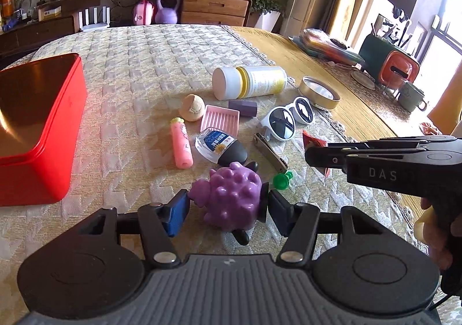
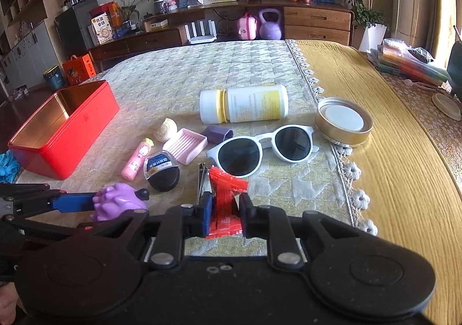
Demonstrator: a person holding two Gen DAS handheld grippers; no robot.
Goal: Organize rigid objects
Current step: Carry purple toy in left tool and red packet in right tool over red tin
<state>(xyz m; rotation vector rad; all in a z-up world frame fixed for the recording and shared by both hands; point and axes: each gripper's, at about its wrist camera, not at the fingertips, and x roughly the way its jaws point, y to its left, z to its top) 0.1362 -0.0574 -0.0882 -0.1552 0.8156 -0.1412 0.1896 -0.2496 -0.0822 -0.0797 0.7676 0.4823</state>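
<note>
My left gripper (image 1: 229, 205) is shut on a purple knobbly toy (image 1: 231, 195), just above the quilted cloth; the toy also shows in the right wrist view (image 2: 115, 201). My right gripper (image 2: 226, 209) is shut on a red wrapped packet (image 2: 226, 195); this gripper shows at the right of the left wrist view (image 1: 314, 156). An open red tin box (image 1: 37, 123) stands at the left (image 2: 63, 134). Loose on the cloth lie white sunglasses (image 2: 265, 149), a white and yellow bottle (image 2: 245, 108), a pink tube (image 1: 181, 143), a pink soap dish (image 1: 221, 120) and a nail clipper (image 1: 270, 151).
A gold round lid (image 2: 343, 123) sits at the cloth's lace edge. A green pin (image 1: 281, 179), a purple block (image 1: 243, 108), a beige ball (image 1: 192, 107) and a black-capped clear bottle (image 1: 222, 147) lie nearby. Books and containers (image 1: 389, 65) stand at the far right.
</note>
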